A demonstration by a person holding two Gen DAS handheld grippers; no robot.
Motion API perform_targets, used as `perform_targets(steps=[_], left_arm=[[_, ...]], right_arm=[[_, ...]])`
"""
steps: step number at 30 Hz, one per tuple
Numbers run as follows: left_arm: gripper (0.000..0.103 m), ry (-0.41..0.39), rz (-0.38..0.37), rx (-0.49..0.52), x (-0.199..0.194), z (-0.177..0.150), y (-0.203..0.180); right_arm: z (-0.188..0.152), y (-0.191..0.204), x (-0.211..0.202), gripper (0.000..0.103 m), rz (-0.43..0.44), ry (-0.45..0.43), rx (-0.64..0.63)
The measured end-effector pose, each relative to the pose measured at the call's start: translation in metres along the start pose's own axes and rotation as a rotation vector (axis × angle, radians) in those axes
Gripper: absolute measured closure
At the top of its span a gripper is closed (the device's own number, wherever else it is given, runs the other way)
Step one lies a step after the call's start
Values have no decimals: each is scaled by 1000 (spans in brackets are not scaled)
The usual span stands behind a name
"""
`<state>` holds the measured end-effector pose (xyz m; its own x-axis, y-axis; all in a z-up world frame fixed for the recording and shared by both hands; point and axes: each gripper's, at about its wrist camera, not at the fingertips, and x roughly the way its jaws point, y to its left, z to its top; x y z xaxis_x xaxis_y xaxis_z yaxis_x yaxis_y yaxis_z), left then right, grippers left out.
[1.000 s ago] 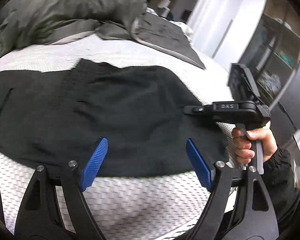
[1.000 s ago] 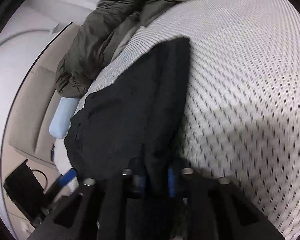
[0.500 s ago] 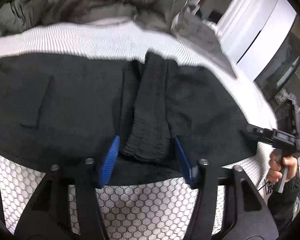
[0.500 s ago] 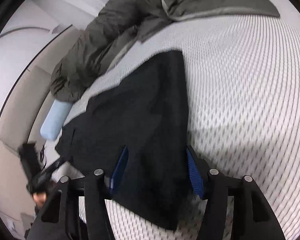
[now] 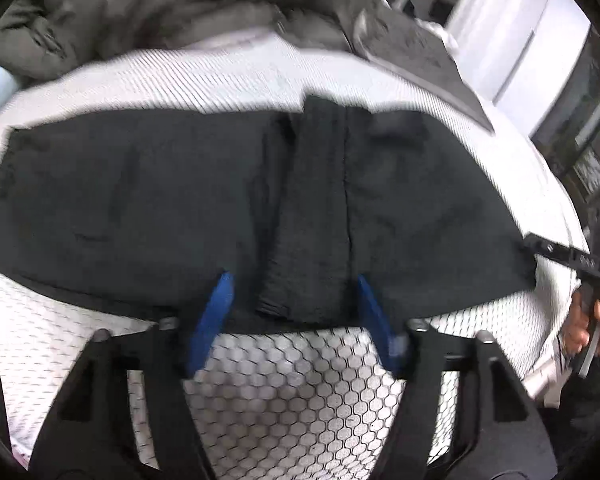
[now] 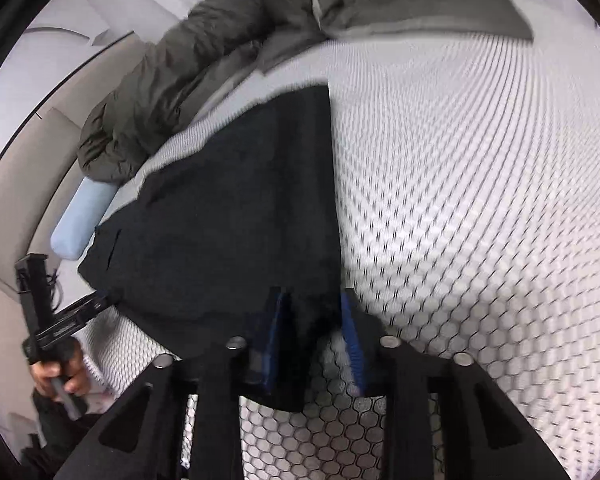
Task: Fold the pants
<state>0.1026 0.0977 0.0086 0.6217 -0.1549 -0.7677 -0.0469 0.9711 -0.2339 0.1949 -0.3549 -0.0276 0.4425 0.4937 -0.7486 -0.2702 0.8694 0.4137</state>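
Observation:
Black pants (image 5: 148, 196) lie spread across the white mesh bed cover (image 5: 284, 396). A ribbed waistband strip (image 5: 312, 216) runs down their middle. My left gripper (image 5: 294, 278) straddles the near end of that strip; its jaws are opening and the blue pads stand clear of the cloth. In the right wrist view, my right gripper (image 6: 311, 296) sits over the pants' (image 6: 228, 220) near edge. Its jaws are closing with cloth between them and a gap at the right pad. Each view shows the other gripper at the pants' far corner, the right one (image 5: 556, 258) and the left one (image 6: 72, 320), each held by a hand.
A grey-green duvet (image 5: 172, 12) is bunched along the far side of the bed, with a dark blanket (image 5: 416, 52) beside it. A light blue pillow (image 6: 82, 220) lies at the bed's edge by a beige padded wall (image 6: 16, 184). White cupboards (image 5: 512, 32) stand beyond.
The left gripper moved along the pants to the waistband strip, narrowed around it, then widened. The right gripper let go of the pants' edge, drew back, and has narrowed again.

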Motion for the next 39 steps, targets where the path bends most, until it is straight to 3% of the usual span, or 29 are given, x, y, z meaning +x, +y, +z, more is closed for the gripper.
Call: perform_targets(steps=[1,3,4,6,9,12,16,17,19,24,26,27,29,30,32,33,34,36,39], left_arm=[[23,-33,6,-7,-7,8,1],[21,-62,-3,1,-7,30,-1],[21,-59,4,1,-1,43,-2],[21,-17,5,-25,26,75,-5],[21,85,-40,-87,80,108,-4],[33,183,-148,-133,125,118,1],[57,193,-216,-293,147,123,32],[58,185,-212,-309,147,124,37],[57,158,-153,-285,145,126,36],[47,149,-98,-266,119,120,25],[38,109,-80,-203,92,113,9],[27,89,-58,-160,79,107,2],[21,49,-17,-48,58,85,-22],[20,43,-7,23,51,69,-36],[20,49,20,120,48,46,-50],[20,53,46,159,50,34,-56],[20,63,78,186,55,24,-58],[20,97,106,172,66,13,-55],[20,97,66,111,67,8,-46]], right_arm=[[2,4,-5,53,5,-37,-4],[6,15,-9,48,34,-78,-14],[9,18,-9,40,40,-82,-16],[13,26,0,26,52,-70,-30],[12,30,13,24,31,-39,-56],[12,21,30,24,13,25,-38],[5,14,39,23,-20,102,-87],[3,14,40,23,-7,112,-111],[-2,13,36,23,7,122,-146],[-4,0,18,23,59,106,-126],[-1,-10,5,23,85,64,-74],[2,-17,-3,23,107,32,-37],[2,-27,-9,28,159,16,29],[1,-29,-8,39,185,20,48],[-2,-30,1,49,207,53,66],[-4,-26,8,61,208,75,62],[-5,-23,14,80,194,99,50],[-5,-19,18,89,141,108,7],[-4,-24,2,88,146,66,9]])
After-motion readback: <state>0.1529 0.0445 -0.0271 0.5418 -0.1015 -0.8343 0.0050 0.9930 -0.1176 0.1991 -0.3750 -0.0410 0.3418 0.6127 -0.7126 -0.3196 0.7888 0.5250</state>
